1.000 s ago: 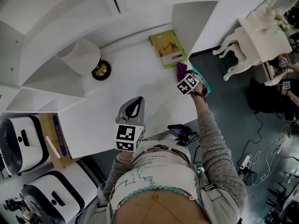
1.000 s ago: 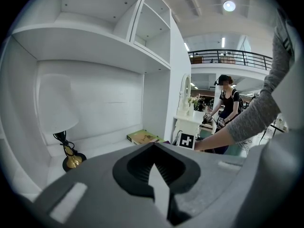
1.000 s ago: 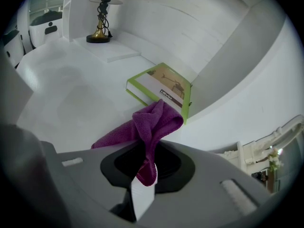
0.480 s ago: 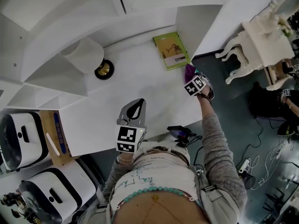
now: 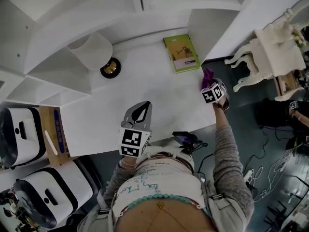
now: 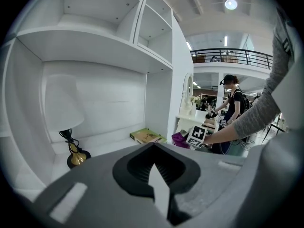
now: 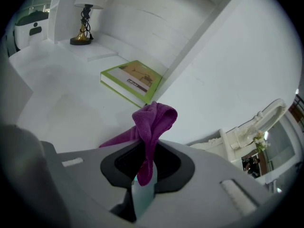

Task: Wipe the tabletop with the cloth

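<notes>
The purple cloth (image 5: 207, 76) hangs bunched from my right gripper (image 5: 209, 83), which is shut on it at the right edge of the white tabletop (image 5: 145, 88), just right of the green book (image 5: 181, 53). In the right gripper view the cloth (image 7: 154, 120) rises from the closed jaws of the right gripper (image 7: 142, 177), with the book (image 7: 131, 82) lying beyond it. My left gripper (image 5: 138, 112) hovers near the table's front edge, shut and holding nothing. The left gripper (image 6: 154, 177) looks toward the book (image 6: 146, 136) and the cloth (image 6: 179, 139).
A white-shaded lamp (image 5: 96, 52) with a brass base stands at the back left under the shelves. An ornate white chair (image 5: 270, 47) is on the floor to the right. White machines (image 5: 19, 139) and a wooden box (image 5: 50, 139) lie left of the table. A person (image 6: 232, 108) stands far off.
My right gripper has carried the cloth rightward, away from the book's corner toward the table's right edge. The left gripper has stayed where it was.
</notes>
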A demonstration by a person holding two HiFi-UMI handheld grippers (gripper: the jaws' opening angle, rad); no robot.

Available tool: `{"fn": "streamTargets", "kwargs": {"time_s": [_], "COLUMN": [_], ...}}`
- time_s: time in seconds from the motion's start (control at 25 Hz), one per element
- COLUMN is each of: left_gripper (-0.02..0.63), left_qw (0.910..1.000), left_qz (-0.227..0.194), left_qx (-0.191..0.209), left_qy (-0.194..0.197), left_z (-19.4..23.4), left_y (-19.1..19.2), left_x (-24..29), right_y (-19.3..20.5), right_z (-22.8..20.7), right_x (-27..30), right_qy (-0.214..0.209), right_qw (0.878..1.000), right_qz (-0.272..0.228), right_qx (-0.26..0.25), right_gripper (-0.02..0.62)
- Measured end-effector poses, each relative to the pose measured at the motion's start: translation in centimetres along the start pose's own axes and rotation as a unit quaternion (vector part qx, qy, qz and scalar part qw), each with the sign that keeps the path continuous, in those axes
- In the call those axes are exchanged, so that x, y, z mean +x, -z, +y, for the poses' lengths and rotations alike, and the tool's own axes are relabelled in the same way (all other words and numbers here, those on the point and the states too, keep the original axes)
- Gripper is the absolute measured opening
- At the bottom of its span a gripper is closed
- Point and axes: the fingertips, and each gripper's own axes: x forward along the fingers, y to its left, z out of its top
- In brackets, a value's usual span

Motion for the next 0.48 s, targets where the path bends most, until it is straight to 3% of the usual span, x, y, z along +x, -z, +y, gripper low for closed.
{"fn": "streamTargets", "kwargs": {"time_s": [0.28,0.48], "left_gripper": [0.000,0.000], "left_qw": [0.9996,0.9991], "left_qz": [-0.009,-0.012], "left_qx": [0.011,0.016], "left_qy": [0.023,0.039], "left_z": [-1.2,-2.7], "left_y": [-0.4,-0.5], "left_x": [0.7,0.6], "right_y": [2.1,3.9], "right_z": [-3.1,-1.7], "right_x": [-3.3,-3.7], "right_qy": [0.005,-0.031], "right_qw": [1.000,0.999], "right_qz": [-0.010,0.013], "right_qx": [0.018,0.028], "right_gripper": [0.078,0.078]}}
